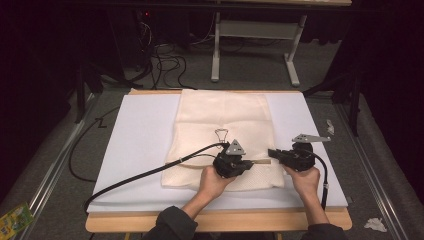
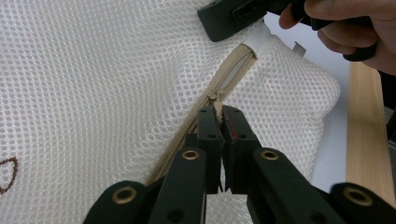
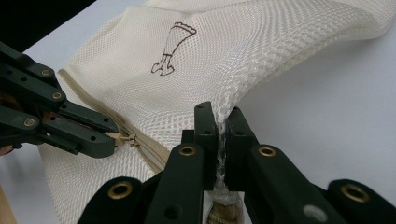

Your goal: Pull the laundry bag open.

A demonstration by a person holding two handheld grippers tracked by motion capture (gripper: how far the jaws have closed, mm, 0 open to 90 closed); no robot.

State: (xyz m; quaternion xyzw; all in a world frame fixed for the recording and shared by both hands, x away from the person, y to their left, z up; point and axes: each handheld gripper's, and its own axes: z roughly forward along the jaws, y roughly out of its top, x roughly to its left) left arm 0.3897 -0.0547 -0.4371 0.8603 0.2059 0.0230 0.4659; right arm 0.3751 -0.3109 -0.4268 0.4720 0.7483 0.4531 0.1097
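Note:
A cream mesh laundry bag [image 1: 222,115] lies flat on a white board [image 1: 140,145]. Its beige zipper [image 2: 232,71] runs along the near edge. My left gripper [image 2: 219,114] is shut on the zipper pull [image 2: 215,99], partway along the zipper. My right gripper [image 3: 219,120] is shut on the bag's mesh [image 3: 210,60] at the zipper's end corner. In the high view the left gripper [image 1: 251,161] and right gripper [image 1: 271,152] point at each other with a short stretch of zipper [image 1: 261,161] between them. A brown outline print [image 3: 173,46] marks the bag.
The white board rests on a wooden table [image 1: 220,221]. My left gripper's black cable [image 1: 130,179] trails across the board to the left. On the floor lie a green packet [image 1: 14,219] and crumpled paper [image 1: 375,224]. A desk frame [image 1: 255,45] stands behind.

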